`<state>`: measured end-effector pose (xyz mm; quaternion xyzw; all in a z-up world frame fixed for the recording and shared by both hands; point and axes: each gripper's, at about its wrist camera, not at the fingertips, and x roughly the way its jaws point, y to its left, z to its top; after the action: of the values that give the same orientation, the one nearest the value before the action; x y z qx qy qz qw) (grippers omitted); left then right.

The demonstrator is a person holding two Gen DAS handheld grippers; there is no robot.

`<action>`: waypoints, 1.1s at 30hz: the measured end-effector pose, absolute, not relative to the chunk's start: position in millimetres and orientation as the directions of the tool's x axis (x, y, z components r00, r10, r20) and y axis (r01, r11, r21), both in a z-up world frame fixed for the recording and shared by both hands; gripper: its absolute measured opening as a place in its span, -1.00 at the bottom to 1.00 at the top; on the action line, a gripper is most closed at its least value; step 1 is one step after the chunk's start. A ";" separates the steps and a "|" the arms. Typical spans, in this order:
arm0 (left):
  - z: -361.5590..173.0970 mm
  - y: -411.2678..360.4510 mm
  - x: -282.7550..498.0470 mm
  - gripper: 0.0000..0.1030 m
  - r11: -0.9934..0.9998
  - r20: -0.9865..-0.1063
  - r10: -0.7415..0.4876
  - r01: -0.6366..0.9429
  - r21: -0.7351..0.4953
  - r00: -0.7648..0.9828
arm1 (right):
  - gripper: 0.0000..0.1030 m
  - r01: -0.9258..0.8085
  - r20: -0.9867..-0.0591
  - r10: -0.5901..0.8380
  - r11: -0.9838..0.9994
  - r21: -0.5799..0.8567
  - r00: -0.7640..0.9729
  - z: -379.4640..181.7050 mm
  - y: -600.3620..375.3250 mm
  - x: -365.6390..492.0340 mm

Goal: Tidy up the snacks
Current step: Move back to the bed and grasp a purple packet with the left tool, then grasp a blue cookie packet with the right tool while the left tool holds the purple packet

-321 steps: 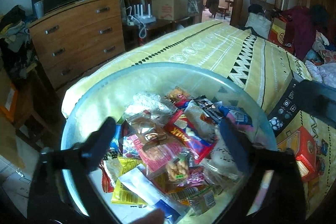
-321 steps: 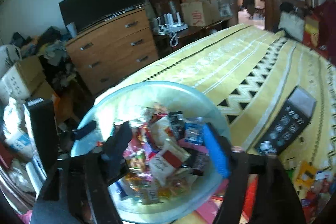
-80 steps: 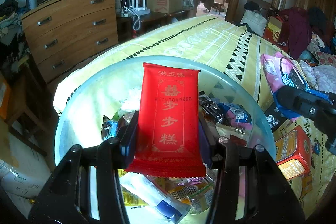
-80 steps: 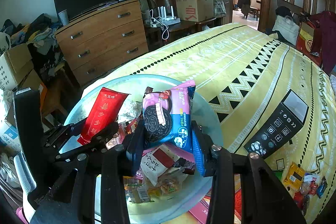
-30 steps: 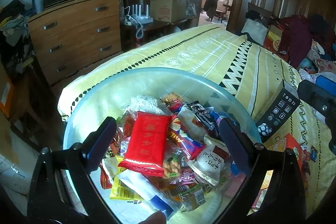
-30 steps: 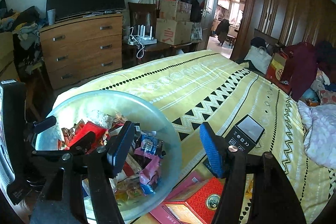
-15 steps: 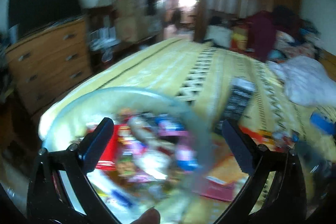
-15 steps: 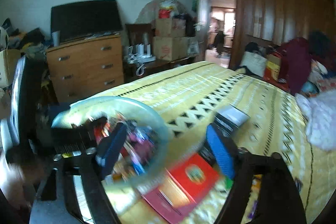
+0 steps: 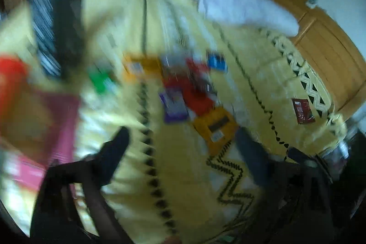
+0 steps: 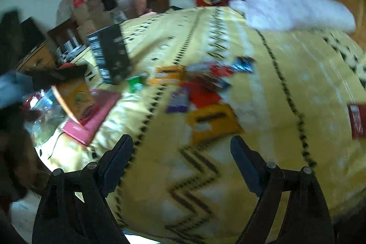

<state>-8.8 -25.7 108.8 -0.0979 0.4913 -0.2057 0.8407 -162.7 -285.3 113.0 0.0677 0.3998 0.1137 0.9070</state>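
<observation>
Loose snack packets lie scattered on the yellow bedspread [image 9: 183,175]: an orange packet [image 9: 215,125], a purple one [image 9: 173,103], a red one [image 9: 196,95], a blue one [image 9: 217,62] and a green one [image 9: 101,80]. My left gripper [image 9: 183,143] hovers just short of the orange packet, its jaws closing with nothing between them. The right wrist view holds the same orange packet [image 10: 212,122], purple packet [image 10: 178,100] and green packet [image 10: 136,81]. My right gripper [image 10: 181,150] is open and empty in front of them. The glass bowl [image 10: 45,111] sits at the far left. Both views are blurred.
A black remote-like device [image 10: 109,54] lies beyond the snacks. An orange box [image 10: 75,97] rests on a pink box [image 10: 91,116] beside the bowl. A dark red packet [image 9: 303,111] lies apart near the wooden headboard [image 9: 331,61]. A white blanket [image 10: 292,8] covers the far side.
Both grippers swung away from the bowl, rightward and down, over the loose packets on the bed. The bowl has left the left wrist view. The left fingers stand closer together.
</observation>
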 end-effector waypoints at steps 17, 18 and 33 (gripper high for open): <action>24.1 -65.5 58.3 -0.30 0.960 -0.872 -0.275 0.158 -0.229 0.405 | 0.73 -0.057 -0.729 0.322 0.930 0.363 0.604 82.1 -345.8 -129.7; 24.7 -61.7 56.0 -0.37 0.962 -0.870 -0.272 0.154 -0.228 0.411 | 0.73 -0.055 -0.726 0.332 0.924 0.377 0.602 80.6 -346.2 -125.8; 27.5 -33.0 23.6 -0.38 0.983 -0.855 -0.164 0.152 -0.101 0.491 | 0.72 0.075 -0.769 0.435 0.848 0.525 0.469 54.8 -303.7 63.9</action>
<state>23.6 -33.0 27.5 -0.0059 0.4959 -0.0916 0.8635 63.9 -303.7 54.8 0.2530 0.5035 0.1099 0.8188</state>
